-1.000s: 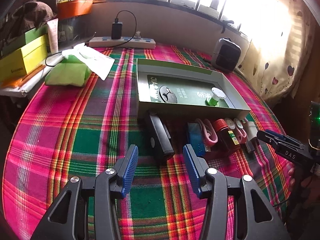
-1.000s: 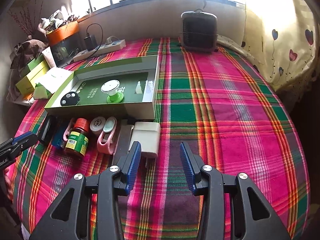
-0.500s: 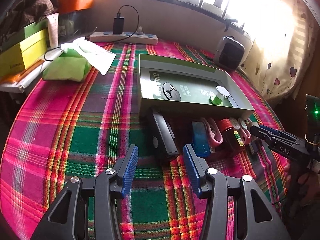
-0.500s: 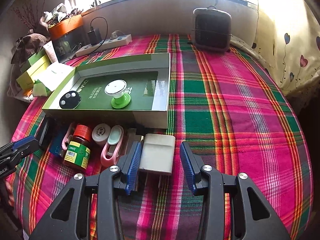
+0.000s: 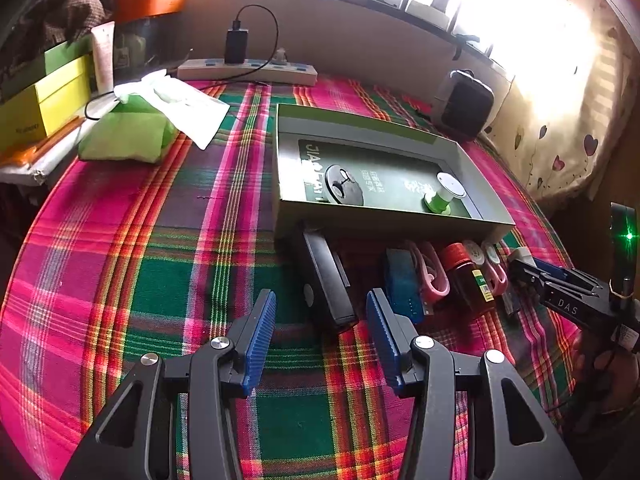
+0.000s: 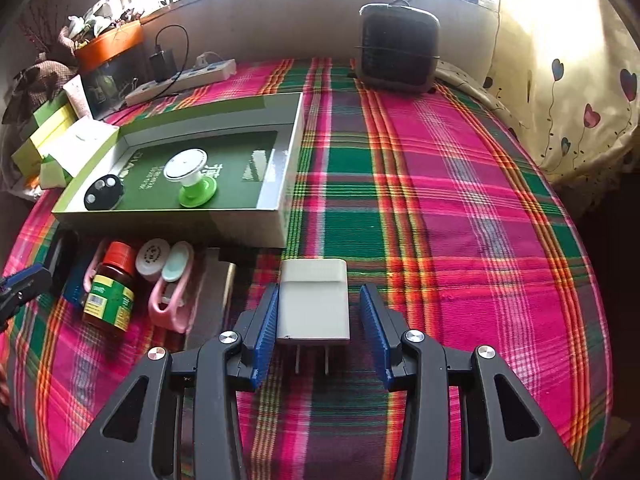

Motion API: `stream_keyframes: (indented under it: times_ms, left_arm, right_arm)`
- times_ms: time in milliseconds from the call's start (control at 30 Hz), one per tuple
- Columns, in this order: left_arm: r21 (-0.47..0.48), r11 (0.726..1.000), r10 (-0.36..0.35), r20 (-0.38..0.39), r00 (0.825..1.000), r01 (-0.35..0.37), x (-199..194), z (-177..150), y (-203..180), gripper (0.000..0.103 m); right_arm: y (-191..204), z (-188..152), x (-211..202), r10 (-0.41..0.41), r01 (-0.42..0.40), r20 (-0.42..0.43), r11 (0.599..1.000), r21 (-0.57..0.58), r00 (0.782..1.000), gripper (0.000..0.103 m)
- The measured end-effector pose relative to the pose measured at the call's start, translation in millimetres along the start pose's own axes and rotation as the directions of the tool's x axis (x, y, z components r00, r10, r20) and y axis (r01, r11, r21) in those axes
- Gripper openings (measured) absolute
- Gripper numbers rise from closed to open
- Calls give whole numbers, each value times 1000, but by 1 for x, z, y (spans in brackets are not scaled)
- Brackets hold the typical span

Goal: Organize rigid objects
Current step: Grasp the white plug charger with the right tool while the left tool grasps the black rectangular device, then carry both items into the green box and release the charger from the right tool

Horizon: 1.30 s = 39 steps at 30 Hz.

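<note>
Your right gripper [image 6: 320,328] straddles the flat white plastic charger [image 6: 314,304] beside the shallow green cardboard box [image 6: 176,216], unclenched; your left gripper [image 5: 320,340] is open, empty.

Left claw [image 5: 320,332] gapes, angled downward; right claw [image 6: 318,322] likewise parted.

Plaid tablecloth [image 6: 440,184]: pink, green, orange, purple stripes. Box [image 6: 280,184] with grey walls, green rim, dark green printed base. Spool [image 6: 192,176] white top, bright green foot. Black fob [image 6: 102,192]. Charger [image 6: 314,300] off-white. Bottle [image 6: 110,288] brown, red cap, green-yellow label. Pink clippers [image 6: 170,300]. Curtain [image 6: 580,92] cream with hearts. Gripper pads [image 6: 266,320] blue.
</note>
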<state>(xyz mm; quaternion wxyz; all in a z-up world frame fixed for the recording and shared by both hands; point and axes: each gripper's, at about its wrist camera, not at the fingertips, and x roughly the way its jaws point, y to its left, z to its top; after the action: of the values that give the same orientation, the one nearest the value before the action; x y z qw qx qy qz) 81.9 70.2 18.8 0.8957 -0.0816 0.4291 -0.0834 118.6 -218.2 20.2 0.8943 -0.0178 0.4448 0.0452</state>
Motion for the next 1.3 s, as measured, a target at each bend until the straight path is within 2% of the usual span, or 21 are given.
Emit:
stream_keyframes:
  times_ms: [667, 833, 1000, 1133, 1200, 1267, 1300]
  left_arm:
    - [26, 993, 118, -16, 993, -117, 22, 12, -5, 47]
    - [73, 985, 161, -10, 987, -159, 25, 12, -11, 47]
    - [52, 987, 154, -5, 988, -153, 24, 12, -8, 45]
    - [46, 986, 162, 0, 987, -162, 23, 11, -6, 36]
    - [40, 986, 161, 2, 987, -161, 22, 11, -4, 30]
    - [30, 988, 153, 3, 988, -153, 21, 12, -3, 23]
    - [26, 988, 149, 4, 989, -149, 21, 12, -2, 23]
  right_arm:
    - [-1, -2, 0, -1, 1, 8, 1000, -8, 1000, 42]
    - [0, -2, -1, -1, 1, 14, 1000, -9, 1000, 42]
    - [0, -3, -1, 0, 0, 17, 1000, -8, 1000, 42]
    - [0, -3, -1, 0, 0, 17, 1000, -9, 1000, 39]
    - [1, -4, -2, 2, -2, 19, 1000, -11, 1000, 35]
    - [2, -4, -3, 3, -2, 20, 1000, -14, 1000, 35]
    - [1, -5, -3, 4, -3, 20, 1000, -14, 1000, 35]
